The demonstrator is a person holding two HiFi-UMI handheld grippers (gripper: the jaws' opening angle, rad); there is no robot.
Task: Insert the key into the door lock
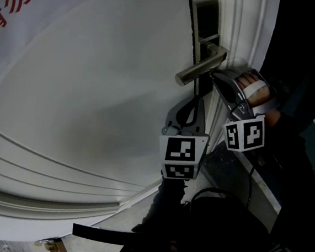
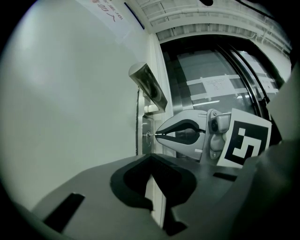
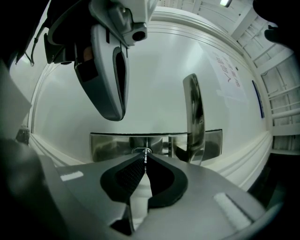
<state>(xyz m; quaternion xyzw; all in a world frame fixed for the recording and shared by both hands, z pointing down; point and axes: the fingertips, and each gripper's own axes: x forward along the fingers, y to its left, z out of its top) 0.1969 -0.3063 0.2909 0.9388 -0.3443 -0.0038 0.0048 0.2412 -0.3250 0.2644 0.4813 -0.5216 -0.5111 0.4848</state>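
A steel lock plate point(image 3: 108, 144) on the white door point(image 1: 94, 89) carries a lever handle point(image 3: 194, 117) and a round keyhole point(image 2: 148, 136). My right gripper point(image 3: 145, 158) is shut on a thin metal key point(image 3: 145, 154) that points straight at the keyhole, tip at its mouth. How deep the key sits is hidden by the jaws. From the side, the right gripper point(image 2: 158, 135) shows pinching the key point(image 2: 153, 135) level against the lock. My left gripper point(image 2: 150, 155) hangs just under the handle point(image 1: 201, 67), shut, with nothing between its fingers point(image 1: 194, 105), and a little off the door.
The door frame point(image 1: 249, 32) runs along the lock side, with a dark glass panel point(image 2: 215, 84) beyond it. A red-lettered paper notice point(image 1: 25, 4) is stuck on the door at the far left. A hand point(image 1: 255, 89) holds the right gripper.
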